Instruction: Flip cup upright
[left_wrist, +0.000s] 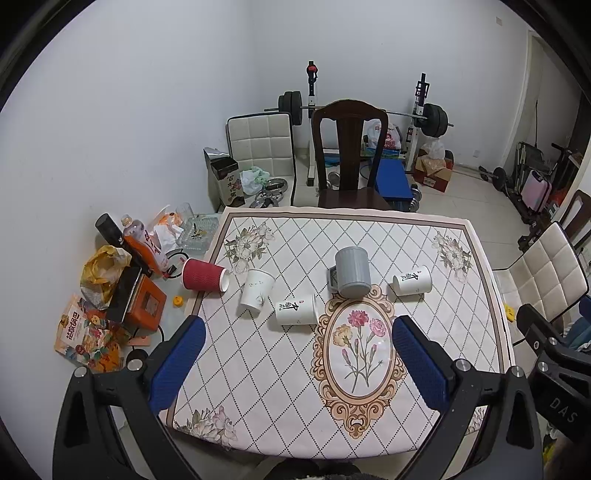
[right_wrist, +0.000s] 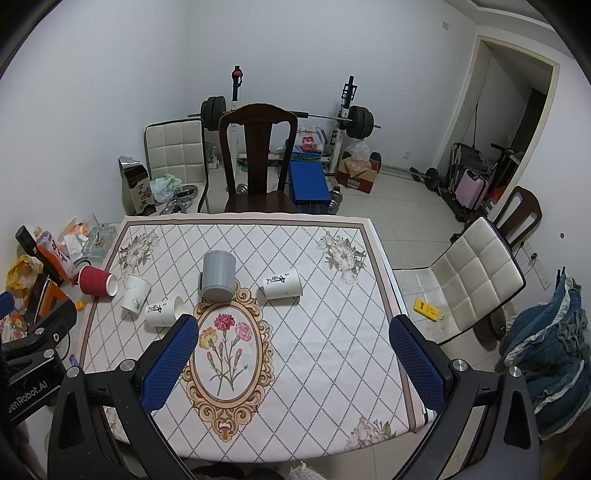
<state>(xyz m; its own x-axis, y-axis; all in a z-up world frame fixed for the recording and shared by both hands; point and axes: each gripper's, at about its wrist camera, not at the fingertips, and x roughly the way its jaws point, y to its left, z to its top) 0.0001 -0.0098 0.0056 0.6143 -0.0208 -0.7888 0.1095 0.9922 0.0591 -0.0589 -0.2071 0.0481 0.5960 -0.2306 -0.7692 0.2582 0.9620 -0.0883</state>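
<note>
Nearest my left wrist lens, the left gripper has its blue-padded fingers spread wide at the bottom of the frame, holding and touching nothing, above the near edge of the tablecloth. In my right wrist view the right gripper stands the same way, fingers far apart and empty, over the flower medallion.

Further out, mid-frame in the left view, five cups sit in a loose row. The grey mug stands mouth-down at the medallion's top edge. A white cup with black characters lies on its side just left of it, another such cup lies on its side to the right. Left again, a plain white paper cup stands mouth-down and tilted, and the red ribbed cup lies at the table's left edge.
</note>
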